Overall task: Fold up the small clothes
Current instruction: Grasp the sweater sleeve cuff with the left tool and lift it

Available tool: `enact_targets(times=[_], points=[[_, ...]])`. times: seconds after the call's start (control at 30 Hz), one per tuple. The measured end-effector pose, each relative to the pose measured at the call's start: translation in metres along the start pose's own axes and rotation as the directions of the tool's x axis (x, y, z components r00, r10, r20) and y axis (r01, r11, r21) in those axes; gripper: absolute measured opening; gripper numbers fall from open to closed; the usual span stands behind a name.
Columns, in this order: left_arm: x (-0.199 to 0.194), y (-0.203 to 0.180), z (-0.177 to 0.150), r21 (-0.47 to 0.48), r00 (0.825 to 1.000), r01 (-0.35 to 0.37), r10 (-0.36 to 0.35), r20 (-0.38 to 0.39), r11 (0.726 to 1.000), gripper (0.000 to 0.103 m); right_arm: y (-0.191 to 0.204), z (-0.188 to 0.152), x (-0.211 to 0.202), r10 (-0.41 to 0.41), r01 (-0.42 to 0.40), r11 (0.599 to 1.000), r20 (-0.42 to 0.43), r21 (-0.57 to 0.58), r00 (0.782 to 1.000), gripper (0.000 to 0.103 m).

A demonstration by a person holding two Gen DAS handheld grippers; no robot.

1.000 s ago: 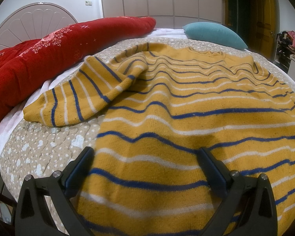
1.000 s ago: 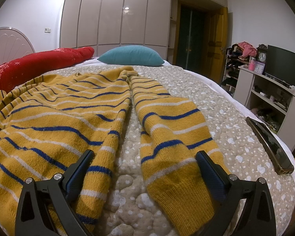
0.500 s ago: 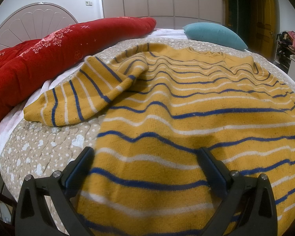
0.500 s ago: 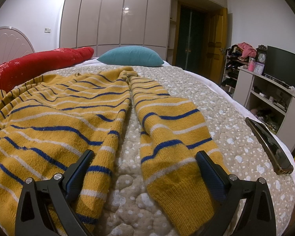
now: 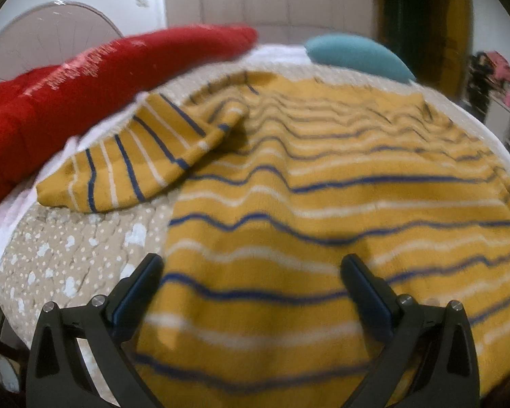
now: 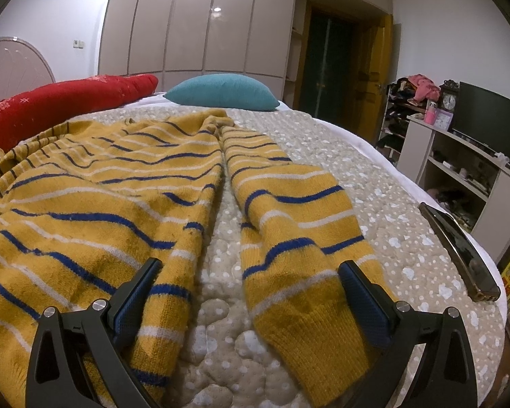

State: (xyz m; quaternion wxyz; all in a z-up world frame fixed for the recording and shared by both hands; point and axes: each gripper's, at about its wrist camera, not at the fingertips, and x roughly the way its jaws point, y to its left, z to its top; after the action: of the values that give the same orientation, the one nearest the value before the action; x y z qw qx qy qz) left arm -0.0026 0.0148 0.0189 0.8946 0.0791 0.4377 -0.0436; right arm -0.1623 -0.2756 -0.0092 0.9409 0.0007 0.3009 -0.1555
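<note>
A mustard-yellow sweater (image 5: pixel 323 204) with blue and white stripes lies spread flat on the quilted bed. Its left sleeve (image 5: pixel 136 166) points left toward the red blanket. Its right sleeve (image 6: pixel 299 224) lies alongside the body (image 6: pixel 95 210) with a strip of quilt between them. My left gripper (image 5: pixel 251 285) is open just above the sweater's lower hem area. My right gripper (image 6: pixel 248 289) is open over the gap between body and right sleeve, with the cuff (image 6: pixel 323 333) by its right finger. Neither holds anything.
A red blanket (image 5: pixel 68 81) lies along the left edge of the bed, a teal pillow (image 6: pixel 221 93) at the head. A dark flat phone-like object (image 6: pixel 459 251) lies near the bed's right edge. Shelves and a TV (image 6: pixel 486 125) stand at right.
The left wrist view has shifted slightly and is now blurred, so the left gripper is moving. The right gripper and the sweater have barely changed.
</note>
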Motion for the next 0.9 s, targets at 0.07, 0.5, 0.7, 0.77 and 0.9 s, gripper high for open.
enact_targets(times=[0.07, 0.5, 0.7, 0.77, 0.9], points=[[-0.008, 0.018, 0.003, -0.035, 0.996, 0.076, -0.077, -0.044, 0.997, 0.103, -0.001, 0.002, 0.002, -0.020, 0.019, 0.999, -0.034, -0.027, 0.999, 0.103], [0.032, 0.218, 0.028, -0.509, 0.997, 0.073, -0.072, 0.023, 0.858, 0.103, -0.011, 0.000, 0.014, 0.002, 0.000, 1.000, -0.105, 0.015, 0.994, 0.103], [0.071, 0.221, 0.048, -0.572, 0.991, 0.098, -0.132, -0.018, 0.814, 0.024, -0.010, 0.002, 0.016, -0.018, 0.018, 1.000, -0.101, -0.007, 0.995, 0.103], [0.071, 0.231, 0.053, -0.601, 0.987, 0.130, -0.159, 0.005, 0.789, 0.013, -0.011, 0.004, 0.017, -0.025, 0.024, 1.000, -0.099, -0.014, 0.995, 0.103], [0.046, 0.269, 0.076, -0.604, 0.999, -0.022, 0.032, 0.007, 0.797, 0.012, -0.005, 0.001, 0.013, -0.031, 0.029, 0.999, -0.093, -0.019, 0.995, 0.103]])
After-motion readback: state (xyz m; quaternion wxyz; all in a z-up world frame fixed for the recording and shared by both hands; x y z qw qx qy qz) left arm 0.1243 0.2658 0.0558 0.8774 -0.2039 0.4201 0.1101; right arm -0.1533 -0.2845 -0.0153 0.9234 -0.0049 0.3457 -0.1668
